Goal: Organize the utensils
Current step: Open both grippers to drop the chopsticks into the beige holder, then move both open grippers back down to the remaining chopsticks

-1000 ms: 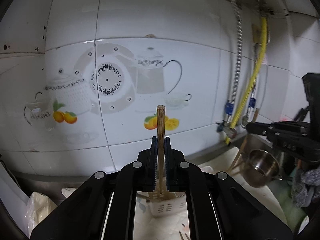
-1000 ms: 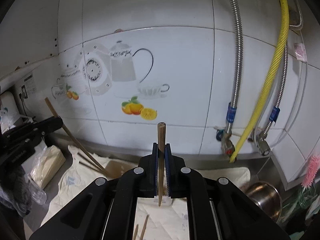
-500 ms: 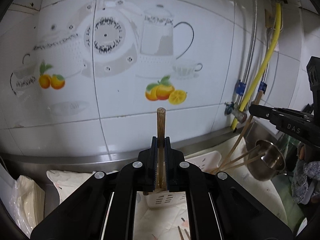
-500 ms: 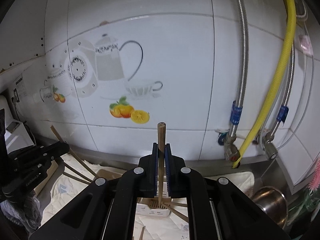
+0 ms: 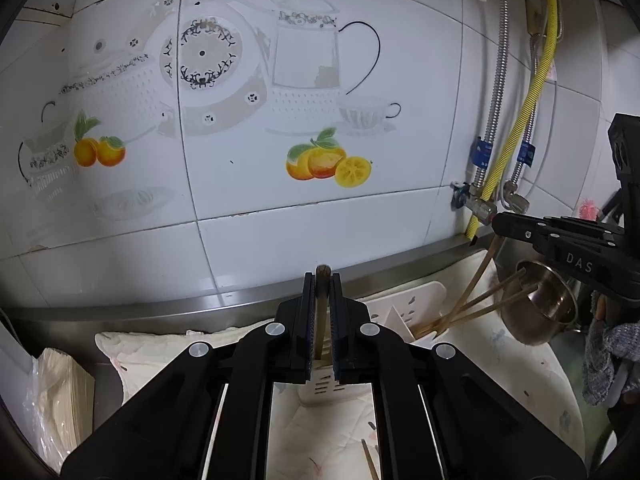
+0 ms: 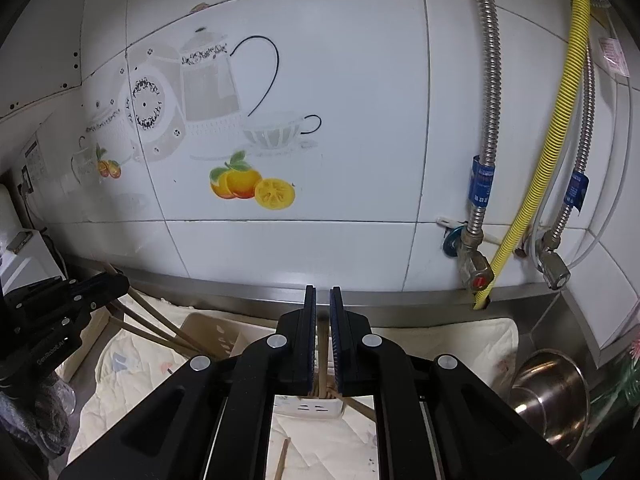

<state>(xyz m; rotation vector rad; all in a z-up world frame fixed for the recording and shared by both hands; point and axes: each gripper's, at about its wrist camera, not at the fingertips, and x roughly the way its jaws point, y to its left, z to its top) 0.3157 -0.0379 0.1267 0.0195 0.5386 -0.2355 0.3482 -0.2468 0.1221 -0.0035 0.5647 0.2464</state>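
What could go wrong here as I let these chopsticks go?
The chopstick stands loose between the open left tongs above the white holder; pulling away could drag it out. The chopsticks already in the holder lean far toward the steel pot, close under the right tongs, so a bump might flip them out.

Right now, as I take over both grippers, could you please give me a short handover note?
Left tongs: a chopstick stands upright between the pads, its top level with the tips. I cannot tell whether it is clamped.
Right tongs: slightly open, with a second chopstick low in the gap, above the white holder.
Done: several leaning chopsticks are already in the holder.
Left to do: get both sticks into the holder, then probably collect the loose chopstick lying on the cloth.
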